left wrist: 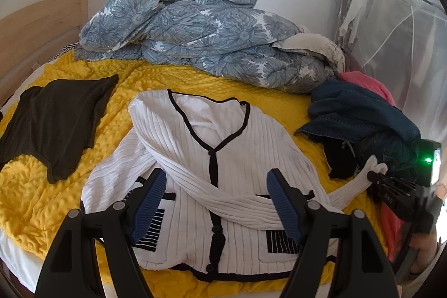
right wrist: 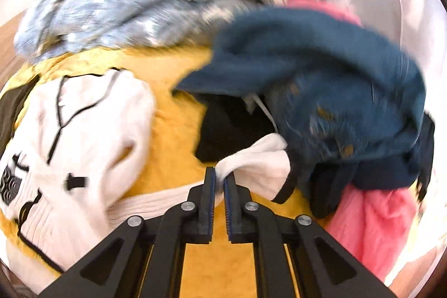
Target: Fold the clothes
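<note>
White cardigan [left wrist: 223, 175] laid flat mid-bed, one sleeve cuff [right wrist: 259, 164] pinched by right gripper [right wrist: 220, 180].

Left wrist view: left gripper [left wrist: 215, 200] is held over the cardigan's lower half, jaws wide apart, nothing gripped; yellow blanket [left wrist: 33, 203] is exposed near left, dark top [left wrist: 56, 124] at left edge, floral duvet [left wrist: 201, 27] heaped far. Right wrist view, blurred: jaws closed on the cuff; denim pile [right wrist: 335, 80] crowds the right, pink cloth [right wrist: 374, 222] near right; bare blanket seen between cardigan and pile.
</note>
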Demonstrator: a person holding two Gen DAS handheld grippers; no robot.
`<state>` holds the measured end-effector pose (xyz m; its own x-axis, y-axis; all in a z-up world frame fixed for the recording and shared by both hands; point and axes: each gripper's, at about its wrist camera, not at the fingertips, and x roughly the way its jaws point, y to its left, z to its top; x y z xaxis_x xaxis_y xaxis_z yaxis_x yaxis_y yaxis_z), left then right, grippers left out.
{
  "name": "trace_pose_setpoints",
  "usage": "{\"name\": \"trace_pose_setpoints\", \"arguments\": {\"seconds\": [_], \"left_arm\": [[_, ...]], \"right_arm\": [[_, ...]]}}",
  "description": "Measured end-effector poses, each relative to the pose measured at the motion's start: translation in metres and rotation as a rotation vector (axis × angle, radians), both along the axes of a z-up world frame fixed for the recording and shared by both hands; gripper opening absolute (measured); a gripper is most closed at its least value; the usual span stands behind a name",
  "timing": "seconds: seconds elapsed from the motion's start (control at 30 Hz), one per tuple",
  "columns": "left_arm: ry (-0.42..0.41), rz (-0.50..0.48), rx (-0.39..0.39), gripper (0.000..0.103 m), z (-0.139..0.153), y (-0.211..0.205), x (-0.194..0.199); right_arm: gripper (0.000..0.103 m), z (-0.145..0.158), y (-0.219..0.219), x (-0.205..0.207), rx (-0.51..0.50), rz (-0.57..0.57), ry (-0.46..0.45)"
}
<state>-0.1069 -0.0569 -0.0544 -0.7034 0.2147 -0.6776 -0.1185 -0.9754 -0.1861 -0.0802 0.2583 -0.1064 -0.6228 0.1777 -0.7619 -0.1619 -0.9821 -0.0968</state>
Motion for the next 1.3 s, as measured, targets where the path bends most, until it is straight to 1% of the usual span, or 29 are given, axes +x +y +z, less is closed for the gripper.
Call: {"name": "trace_pose_setpoints", "arguments": {"seconds": [0.2,0.27,0.4,0.53,0.8,0.93,1.0,1.17,1.23,1.3], "left_arm": [[0.008,0.029,0.017,0.077,0.004,-0.017,0.003],[0.011,0.041,0.020,0.077,0.005,-0.024,0.004],[0.006,0.064,0.028,0.077,0.006,-0.041,0.007],[0.012,0.089,0.038,0.077,0.008,-0.059,0.011],[0.025,0.163,0.071,0.077,0.011,-0.104,0.021],[0.021,0.204,0.102,0.077,0.010,-0.127,0.024],[0.024,0.219,0.110,0.077,0.010,-0.136,0.027],[0.045,0.236,0.087,0.077,0.012,-0.149,0.034],[0.047,0.244,0.075,0.077,0.011,-0.154,0.036],[0.044,0.251,0.079,0.077,0.010,-0.160,0.036]], "right_arm": [[0.006,0.028,-0.048,0.014,0.071,0.108,0.088],[0.006,0.032,-0.061,0.003,0.079,0.148,0.114],[0.006,0.051,-0.095,0.000,0.089,0.211,0.160],[0.006,0.064,-0.127,0.003,0.090,0.272,0.189],[0.006,0.077,-0.177,0.002,0.077,0.363,0.209],[0.006,0.084,-0.205,-0.004,0.052,0.419,0.218],[0.006,0.085,-0.224,-0.008,0.032,0.465,0.216],[0.006,0.077,-0.271,-0.018,-0.034,0.571,0.177],[0.006,0.071,-0.283,-0.021,-0.046,0.591,0.160],[0.006,0.065,-0.295,-0.024,-0.059,0.611,0.144]]}}
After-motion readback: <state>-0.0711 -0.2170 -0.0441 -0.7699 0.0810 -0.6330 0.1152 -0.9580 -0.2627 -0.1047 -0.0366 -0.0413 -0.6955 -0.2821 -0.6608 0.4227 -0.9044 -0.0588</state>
